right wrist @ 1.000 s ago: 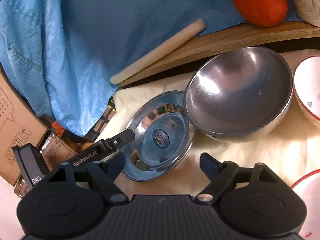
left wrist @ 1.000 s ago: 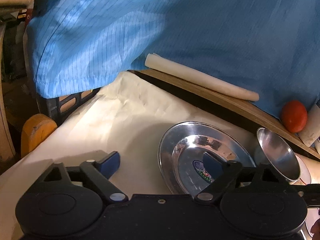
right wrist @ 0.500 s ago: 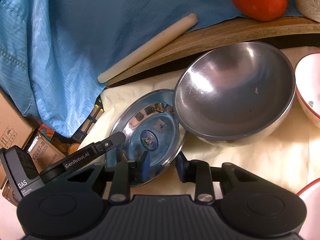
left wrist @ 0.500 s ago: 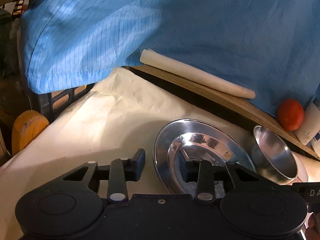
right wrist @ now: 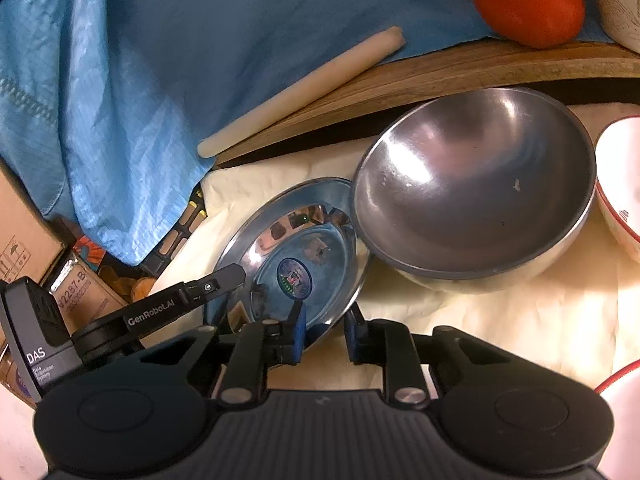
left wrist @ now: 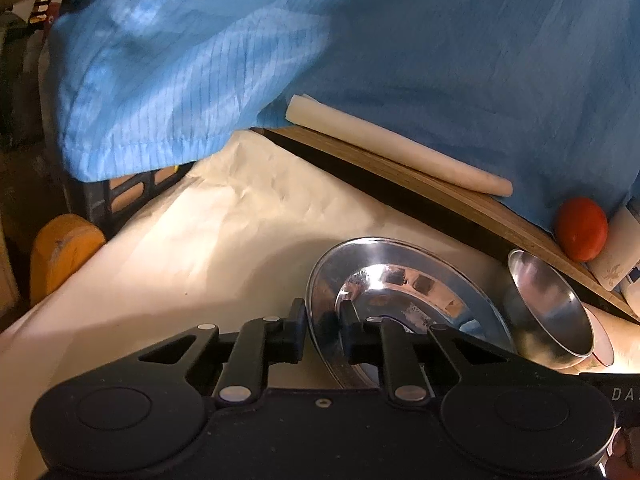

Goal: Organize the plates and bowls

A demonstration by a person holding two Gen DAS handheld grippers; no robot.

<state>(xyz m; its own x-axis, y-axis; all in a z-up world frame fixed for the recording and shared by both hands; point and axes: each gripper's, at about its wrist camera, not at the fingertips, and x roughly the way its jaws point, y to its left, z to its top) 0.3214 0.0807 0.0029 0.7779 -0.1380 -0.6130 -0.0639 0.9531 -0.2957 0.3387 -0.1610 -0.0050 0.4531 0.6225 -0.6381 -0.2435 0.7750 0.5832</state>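
Note:
A shiny steel plate (left wrist: 404,280) with a round sticker in its middle lies tilted on the cream cloth; it also shows in the right wrist view (right wrist: 296,248). My left gripper (left wrist: 322,330) is shut on the plate's left rim. My right gripper (right wrist: 325,334) is shut on the plate's near rim. A steel bowl (right wrist: 476,192) sits right of the plate, its rim over the plate's edge; it shows in the left wrist view (left wrist: 548,308). The left gripper's body (right wrist: 160,312) shows in the right wrist view.
A wooden board (right wrist: 440,76) runs along the back with a pale rolling pin (right wrist: 300,88), a red tomato (right wrist: 524,0) and blue cloth (left wrist: 360,40) behind. White red-rimmed bowls (right wrist: 620,184) stand at right. Cardboard boxes (right wrist: 24,232) and a dark crate (left wrist: 120,192) stand at left.
Both grippers went from open to shut, each closing on a rim of the steel plate. The plate's near side now sits a little raised.

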